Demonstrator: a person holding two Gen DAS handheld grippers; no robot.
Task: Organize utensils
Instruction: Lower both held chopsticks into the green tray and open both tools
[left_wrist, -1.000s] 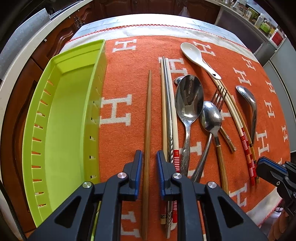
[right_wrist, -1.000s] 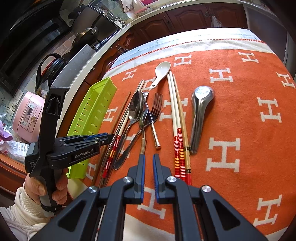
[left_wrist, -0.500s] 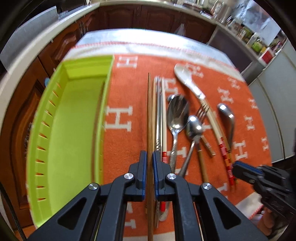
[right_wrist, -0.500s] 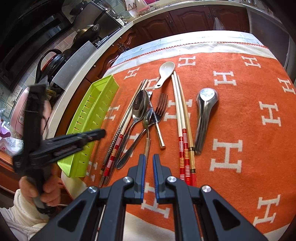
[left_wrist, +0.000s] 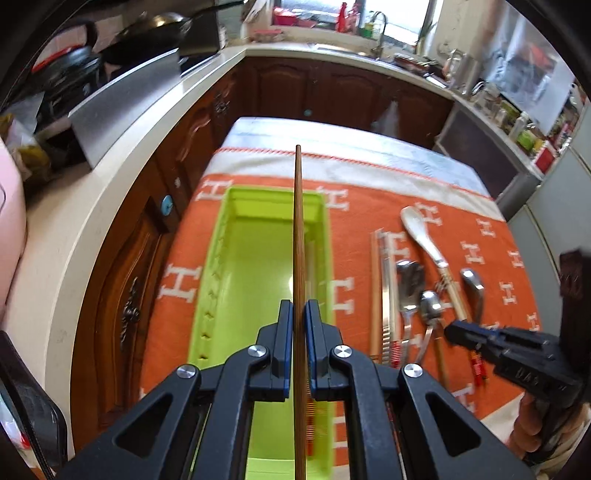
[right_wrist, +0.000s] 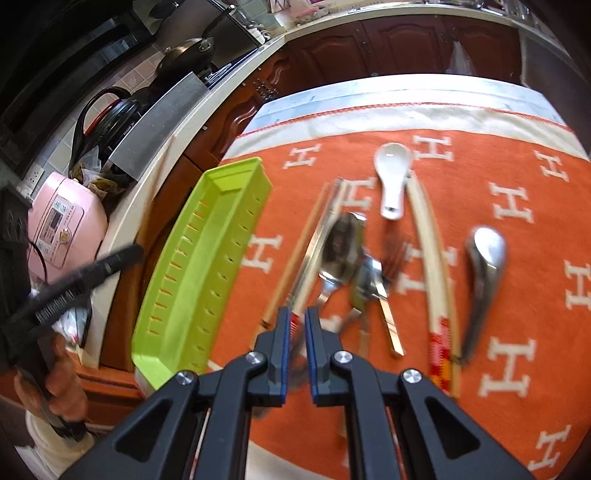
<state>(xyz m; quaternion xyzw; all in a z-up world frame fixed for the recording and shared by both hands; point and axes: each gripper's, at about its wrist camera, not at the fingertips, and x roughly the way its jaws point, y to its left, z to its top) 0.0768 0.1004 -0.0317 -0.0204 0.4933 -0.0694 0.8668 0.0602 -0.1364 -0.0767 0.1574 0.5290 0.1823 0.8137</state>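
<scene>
STEP: left tool (left_wrist: 300, 314) pinching the brown chopstick (left_wrist: 298, 229), held above the green tray (left_wrist: 218, 236) | RIGHT: right tool (right_wrist: 296, 325) pressed together, nothing gripped, over the utensil pile (right_wrist: 354, 258) on the orange cloth (right_wrist: 517, 295) | TIP: align the stick along the tray's length, lower near the floor — then release | RISK: a high drop may bounce out

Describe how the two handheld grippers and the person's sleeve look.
Both the left gripper and the right gripper are matte black plastic with triangular cut-outs, round silver pivot screws and blue-edged finger pads. Seen from the side, the right gripper has faint lettering, too blurred to read. The cream-coloured sleeve is soft and knit-like.
</scene>
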